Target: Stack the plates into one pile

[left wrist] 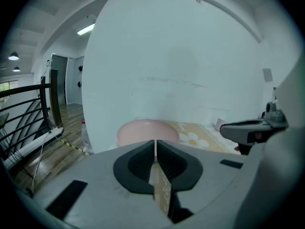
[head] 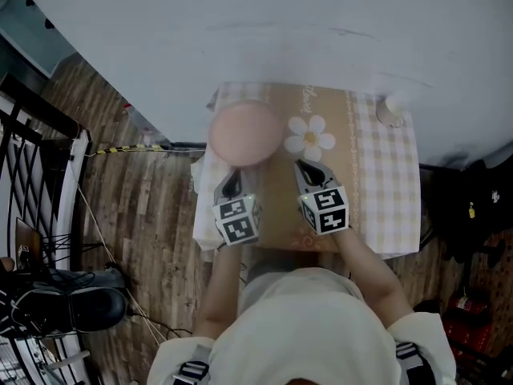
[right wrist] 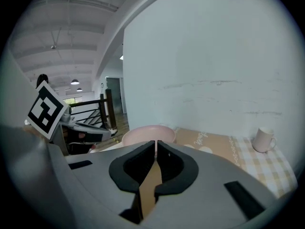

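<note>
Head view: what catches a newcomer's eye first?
The pink plate sits at the table's far left corner, beside a white daisy printed on the tan mat. Nearer the camera, the left tongs and right tongs hang over the mat, both shut and empty.

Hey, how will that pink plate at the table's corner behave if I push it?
The pink plate looks rigid and smooth, so it would likely slide, not bend. It lies flat, so tipping seems unlikely. It sits near the table edge, so a leftward push might drop it.
</note>
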`<state>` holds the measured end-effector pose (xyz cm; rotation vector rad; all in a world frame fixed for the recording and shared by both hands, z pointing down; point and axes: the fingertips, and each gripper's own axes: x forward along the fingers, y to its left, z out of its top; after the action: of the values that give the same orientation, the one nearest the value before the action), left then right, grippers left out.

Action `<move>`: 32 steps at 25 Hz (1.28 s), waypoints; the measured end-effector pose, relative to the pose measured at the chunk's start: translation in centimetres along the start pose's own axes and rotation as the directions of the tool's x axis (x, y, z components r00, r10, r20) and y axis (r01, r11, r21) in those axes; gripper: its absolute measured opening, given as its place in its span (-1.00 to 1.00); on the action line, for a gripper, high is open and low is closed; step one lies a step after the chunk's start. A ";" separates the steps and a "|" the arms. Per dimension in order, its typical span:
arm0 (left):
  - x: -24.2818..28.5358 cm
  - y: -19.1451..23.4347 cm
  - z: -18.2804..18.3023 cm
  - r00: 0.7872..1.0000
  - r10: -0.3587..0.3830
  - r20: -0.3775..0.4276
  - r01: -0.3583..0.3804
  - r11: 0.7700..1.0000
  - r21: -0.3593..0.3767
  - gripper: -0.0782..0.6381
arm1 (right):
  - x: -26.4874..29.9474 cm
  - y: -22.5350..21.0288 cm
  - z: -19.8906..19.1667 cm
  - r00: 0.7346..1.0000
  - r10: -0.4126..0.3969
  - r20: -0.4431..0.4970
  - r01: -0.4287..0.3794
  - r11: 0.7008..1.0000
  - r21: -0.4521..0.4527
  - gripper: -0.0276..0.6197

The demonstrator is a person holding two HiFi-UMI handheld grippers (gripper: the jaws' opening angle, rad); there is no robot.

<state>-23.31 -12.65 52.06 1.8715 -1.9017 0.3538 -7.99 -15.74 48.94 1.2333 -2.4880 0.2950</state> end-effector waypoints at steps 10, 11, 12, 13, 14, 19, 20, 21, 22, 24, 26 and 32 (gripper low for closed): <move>-7.7 -8.9 -2.7 0.995 -0.097 0.012 0.097 0.995 0.011 -0.75 | -10.6 0.9 -1.3 0.998 0.041 0.050 -0.039 0.999 -0.031 -0.89; -8.3 -9.8 -3.0 0.994 -0.108 0.012 0.108 0.994 0.017 -0.75 | -11.5 0.9 -1.7 0.998 0.041 0.052 -0.039 0.999 -0.027 -0.89; -9.0 -10.7 -3.1 0.992 -0.122 0.016 0.122 0.992 0.023 -0.75 | -12.4 1.0 -2.1 0.998 0.040 0.053 -0.040 0.999 -0.018 -0.89; -9.8 -11.5 -3.3 0.991 -0.134 0.020 0.133 0.991 0.027 -0.75 | -13.3 1.0 -2.5 0.998 0.040 0.055 -0.040 0.999 -0.007 -0.89; -10.5 -12.1 -3.7 0.990 -0.143 0.020 0.142 0.989 0.030 -0.75 | -14.1 1.1 -2.9 0.998 0.038 0.058 -0.038 0.999 0.004 -0.89; -13.1 -14.3 -5.6 0.985 -0.169 0.019 0.169 0.985 0.030 -0.75 | -18.1 0.9 -4.7 0.998 0.011 0.065 -0.013 0.999 0.031 -0.89; -13.6 -14.7 -5.8 0.985 -0.174 0.021 0.173 0.984 0.031 -0.75 | -18.8 0.8 -5.1 0.998 0.004 0.066 -0.006 1.000 0.029 -0.90; -14.1 -15.1 -6.0 0.984 -0.178 0.023 0.178 0.984 0.032 -0.75 | -19.4 0.7 -5.5 0.998 -0.002 0.065 0.000 1.000 0.025 -0.90; -14.7 -15.4 -6.2 0.983 -0.182 0.026 0.181 0.983 0.033 -0.75 | -20.1 0.7 -5.9 0.998 -0.008 0.064 0.007 1.000 0.019 -0.90; -15.8 -16.0 -6.7 0.981 -0.191 0.029 0.190 0.981 0.037 -0.75 | -21.4 0.7 -6.6 0.998 -0.020 0.060 0.019 1.000 0.013 -0.90; -16.8 -16.5 -6.9 0.979 -0.201 0.041 0.199 0.979 0.042 -0.75 | -22.6 0.8 -7.2 0.998 -0.028 0.058 0.027 0.999 0.018 -0.90; -19.0 -17.4 -8.7 0.976 -0.214 0.034 0.212 0.977 0.037 -0.75 | -25.4 1.1 -8.5 0.997 -0.040 0.065 0.038 0.999 0.031 -0.90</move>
<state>-5.25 7.28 48.28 2.0937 -1.7062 0.2828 7.21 6.25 46.69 1.3220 -2.5204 0.2862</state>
